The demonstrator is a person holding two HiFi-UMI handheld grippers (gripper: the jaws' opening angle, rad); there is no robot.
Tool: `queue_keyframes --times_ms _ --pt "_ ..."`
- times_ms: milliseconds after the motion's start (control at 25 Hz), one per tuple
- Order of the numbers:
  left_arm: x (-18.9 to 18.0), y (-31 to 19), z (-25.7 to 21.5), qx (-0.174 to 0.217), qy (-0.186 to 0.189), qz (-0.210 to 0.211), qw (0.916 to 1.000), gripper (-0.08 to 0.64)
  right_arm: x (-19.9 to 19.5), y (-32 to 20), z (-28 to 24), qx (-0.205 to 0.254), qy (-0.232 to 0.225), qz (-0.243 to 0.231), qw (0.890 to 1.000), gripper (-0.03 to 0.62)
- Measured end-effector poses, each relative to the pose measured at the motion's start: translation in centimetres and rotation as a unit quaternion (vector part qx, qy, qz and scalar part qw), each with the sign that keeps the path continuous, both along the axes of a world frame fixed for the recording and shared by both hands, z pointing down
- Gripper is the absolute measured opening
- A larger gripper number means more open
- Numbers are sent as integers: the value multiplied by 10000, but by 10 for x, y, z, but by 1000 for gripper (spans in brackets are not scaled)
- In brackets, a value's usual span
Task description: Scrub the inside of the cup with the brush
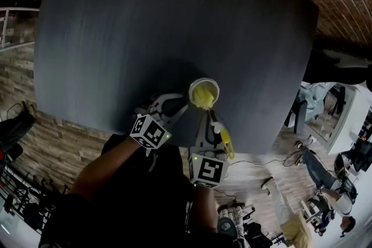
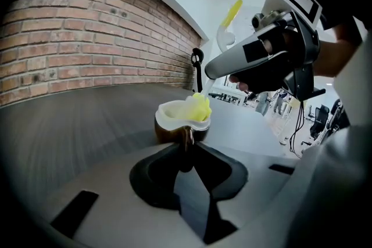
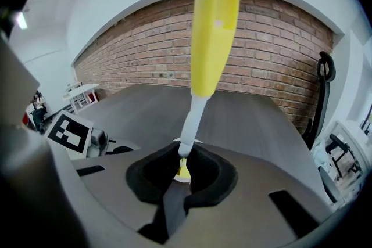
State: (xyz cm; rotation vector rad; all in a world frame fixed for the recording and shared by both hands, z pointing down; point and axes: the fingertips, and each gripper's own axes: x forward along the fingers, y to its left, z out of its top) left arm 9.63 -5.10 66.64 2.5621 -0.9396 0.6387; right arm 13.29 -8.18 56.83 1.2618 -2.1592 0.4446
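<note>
The left gripper (image 2: 187,145) is grasping the cup (image 2: 174,119) by its near side. Its jaws are clenched on it, and the cup is standing upright on the bench (image 2: 75,119) just beyond their tips, probably so that it is not sliding or turning under the scrubbing. The brush (image 3: 214,38) is reaching into the cup's mouth, its yellow head lying toward the right jaws' side. The right gripper (image 3: 183,166) is clamping the brush by its white neck — the yellow handle is rising back over the jaws — likely giving close control of the head.
</note>
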Motion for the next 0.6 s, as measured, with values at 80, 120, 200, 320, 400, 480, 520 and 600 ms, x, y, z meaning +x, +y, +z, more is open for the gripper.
queue_keyframes --times_ms 80,120,200,320,400,480,520,600 --pt "2 -1 -1 -4 3 -12 10000 89 2 -3 -2 29 156 -26 9999 48" --pt "3 -1 -2 -8 8 -16 10000 90 4 -4 -2 46 246 -43 9997 48" --pt "3 -2 -2 -23 28 -26 10000 89 8 -6 -1 80 409 -71 9991 48" --pt "3 -2 -2 -18 28 -18 10000 89 9 -13 -3 277 479 -71 9984 48" --pt "3 -3 -2 6 10 3 10000 89 10 -18 -5 413 417 -57 9983 48" --pt "4 -3 -2 15 3 19 10000 89 11 -24 -5 492 305 -4 9983 49" --pt "4 -3 -2 20 0 22 10000 89 10 -27 -7 549 204 69 9983 49" --pt "3 -2 -1 30 -2 25 10000 89 8 -33 -9 654 -5 233 9976 49"
